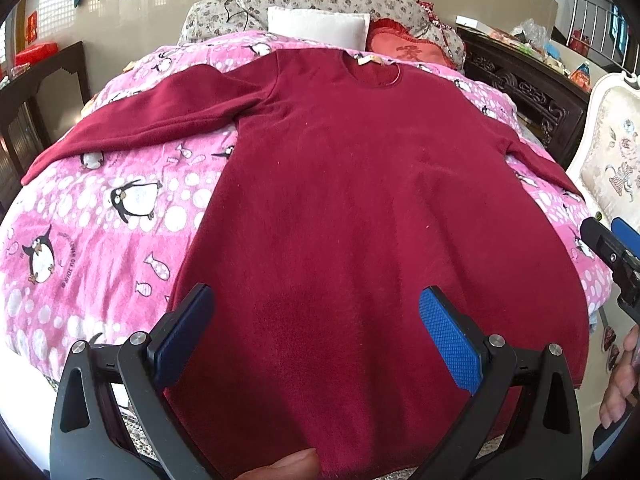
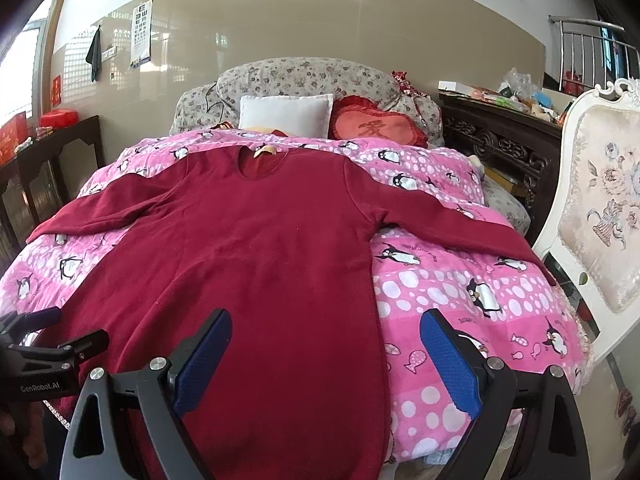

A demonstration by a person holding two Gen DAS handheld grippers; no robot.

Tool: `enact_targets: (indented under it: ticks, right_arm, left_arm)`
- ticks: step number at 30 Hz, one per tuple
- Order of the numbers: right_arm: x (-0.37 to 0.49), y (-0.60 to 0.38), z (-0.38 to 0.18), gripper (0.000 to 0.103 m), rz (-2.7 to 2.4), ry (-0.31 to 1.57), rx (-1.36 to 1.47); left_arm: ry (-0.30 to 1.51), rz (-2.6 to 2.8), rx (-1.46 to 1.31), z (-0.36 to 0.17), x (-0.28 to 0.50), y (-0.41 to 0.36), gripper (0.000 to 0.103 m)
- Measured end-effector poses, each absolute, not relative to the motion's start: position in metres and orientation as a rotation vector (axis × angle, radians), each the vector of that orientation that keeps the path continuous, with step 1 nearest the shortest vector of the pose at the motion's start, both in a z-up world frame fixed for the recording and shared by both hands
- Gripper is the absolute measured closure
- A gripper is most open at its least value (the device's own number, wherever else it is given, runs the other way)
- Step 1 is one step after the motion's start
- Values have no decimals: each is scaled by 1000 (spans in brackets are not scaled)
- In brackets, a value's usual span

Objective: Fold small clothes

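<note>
Dark red long-sleeved top (image 1: 360, 200) laid out in front of me.
I see it flat and face up, both sleeves spread wide, round neckline with a tan label at the far end, hem nearest me.

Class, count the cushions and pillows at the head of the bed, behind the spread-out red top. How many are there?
2. A white pillow sits at centre, and a red heart-shaped cushion lies right beside it. Others may be hidden behind the floral bedding.

A shirt (image 2: 256, 264) is spread on the blanket (image 2: 460, 292) at frame centre; pillows (image 2: 286, 114) lie behind, a chair (image 2: 600, 208) at right.
</note>
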State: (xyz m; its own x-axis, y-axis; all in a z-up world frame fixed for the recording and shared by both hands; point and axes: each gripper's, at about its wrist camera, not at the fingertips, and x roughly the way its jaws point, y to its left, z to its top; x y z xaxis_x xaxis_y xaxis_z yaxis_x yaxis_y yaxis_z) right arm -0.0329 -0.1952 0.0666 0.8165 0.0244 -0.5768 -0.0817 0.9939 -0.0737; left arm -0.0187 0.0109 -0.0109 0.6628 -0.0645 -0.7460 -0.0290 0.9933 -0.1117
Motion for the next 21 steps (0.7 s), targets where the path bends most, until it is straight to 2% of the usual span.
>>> enact_targets:
  ticks: [10,17,21]
  right_arm:
    - [-26,-200,59,9,28,632,-102]
    - [-40,-200,77,9,-9,490,-99]
    - [-36,-198,78,9,4,524,-97]
  left_arm:
    - [836,-28,-122,-15,-18,11,1]
    - [630,-56,-102,10,-28,17,0]
    - [723,-88,-60,2,-13,12,0]
